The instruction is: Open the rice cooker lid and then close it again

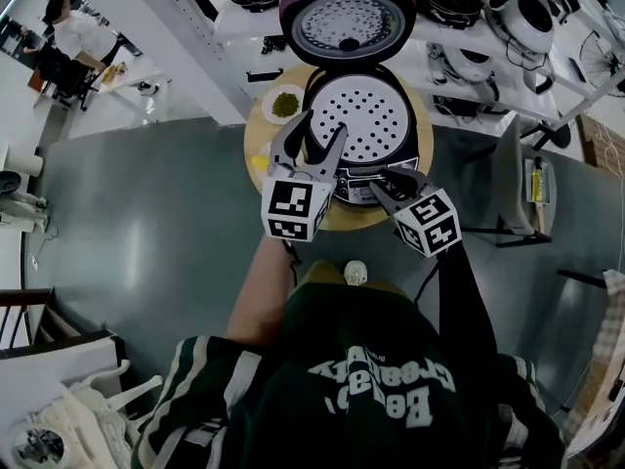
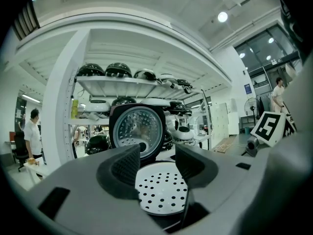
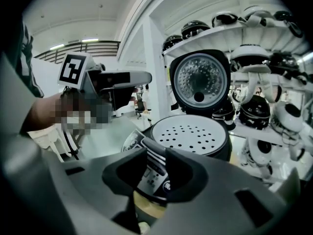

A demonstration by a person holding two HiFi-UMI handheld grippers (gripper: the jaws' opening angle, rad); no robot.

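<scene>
My left gripper (image 2: pixel 156 153) and right gripper (image 3: pixel 155 155) are gaping empty | round table (image 1: pixel 256 133) is carrying the open rice cooker (image 1: pixel 356 115) | cooker shelves (image 1: pixel 469 13) are crowding behind

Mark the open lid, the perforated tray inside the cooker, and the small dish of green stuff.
open lid (image 1: pixel 337 18), head view, on its dimpled inner plate.
perforated tray (image 1: pixel 363 125), head view, on its white middle.
small dish (image 1: pixel 268 104), head view, on its white rim.
</scene>
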